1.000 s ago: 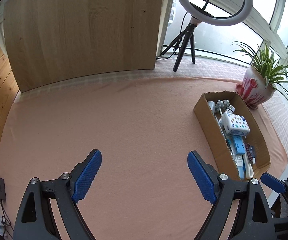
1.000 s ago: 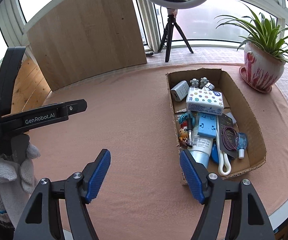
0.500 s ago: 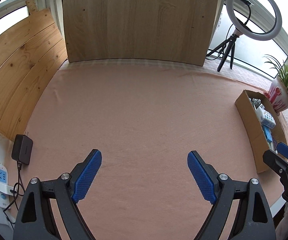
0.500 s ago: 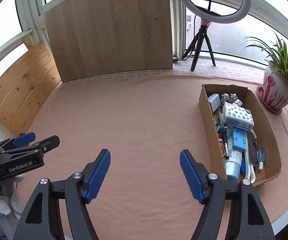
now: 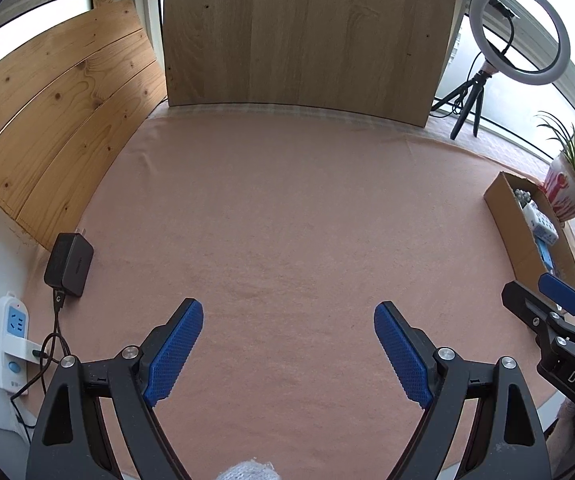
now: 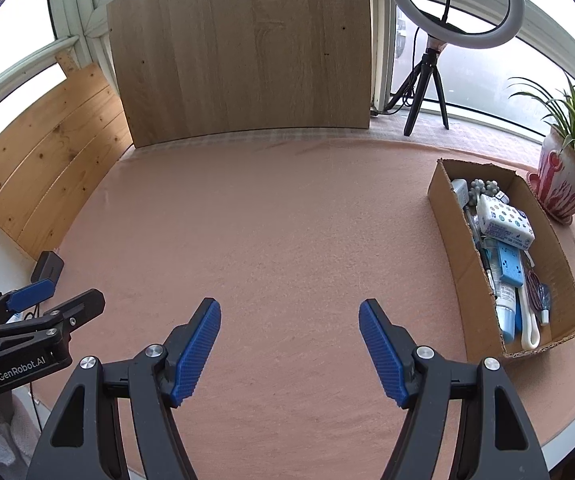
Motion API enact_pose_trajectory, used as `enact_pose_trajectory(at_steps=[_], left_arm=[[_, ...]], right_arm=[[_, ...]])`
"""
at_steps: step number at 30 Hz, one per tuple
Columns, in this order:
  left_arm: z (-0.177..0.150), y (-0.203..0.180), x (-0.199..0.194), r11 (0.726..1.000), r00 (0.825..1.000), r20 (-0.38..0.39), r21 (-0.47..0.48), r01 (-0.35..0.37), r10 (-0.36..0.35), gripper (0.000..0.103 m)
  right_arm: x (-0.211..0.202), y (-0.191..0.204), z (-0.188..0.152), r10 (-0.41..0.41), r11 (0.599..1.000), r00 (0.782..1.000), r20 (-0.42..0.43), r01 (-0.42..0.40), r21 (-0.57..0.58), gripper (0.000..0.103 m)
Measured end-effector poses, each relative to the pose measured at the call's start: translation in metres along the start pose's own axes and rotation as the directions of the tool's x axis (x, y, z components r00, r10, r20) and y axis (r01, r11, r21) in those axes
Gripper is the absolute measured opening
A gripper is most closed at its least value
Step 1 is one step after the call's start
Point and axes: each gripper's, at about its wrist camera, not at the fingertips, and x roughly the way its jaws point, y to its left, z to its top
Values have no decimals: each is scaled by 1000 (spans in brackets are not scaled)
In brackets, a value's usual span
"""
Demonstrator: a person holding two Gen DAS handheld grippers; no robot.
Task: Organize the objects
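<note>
A cardboard box [image 6: 453, 236] at the table's right side holds several small items: a dotted white pack [image 6: 505, 221], a blue socket block [image 6: 509, 266], a white tube [image 6: 505, 308] and others. In the left wrist view the box [image 5: 511, 232] lies far right. My left gripper [image 5: 287, 344] is open over bare pink cloth, nothing between its blue pads. My right gripper [image 6: 289, 340] is open too, empty, left of the box. Each gripper shows at the edge of the other's view: right gripper [image 5: 555, 312], left gripper [image 6: 47, 304].
A pink cloth [image 6: 279, 232] covers the table. Wooden boards [image 5: 307, 32] stand at the back and left. A ring light on a tripod [image 6: 453, 4] and a potted plant [image 6: 567, 184] stand at the back right. A black adapter [image 5: 69, 258] and white power strip [image 5: 9, 336] sit at the left edge.
Both views have swung left: the box has slid toward the right edge in each, and the left wall boards, adapter and power strip have come into sight. Both grippers stayed open.
</note>
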Motion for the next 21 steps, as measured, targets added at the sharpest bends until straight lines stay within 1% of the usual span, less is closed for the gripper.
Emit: enact_pose_trajectory(at_steps=[6,15,21], left_arm=[[-1,4,-2,1000,1000,6,7,-8,8,90],[4,3,0,1000,1000,8,19,0,0,90],[8,2,2,1000,1000,10,26,-5,5,90]], right_arm=[[4,4,-7,-2,1000,1000,-11,2,12,68],[4,4,-5,-23,1000,1000,6,23,21,68],[8,3,-3,-28,999,1000,-1,28,24,68]])
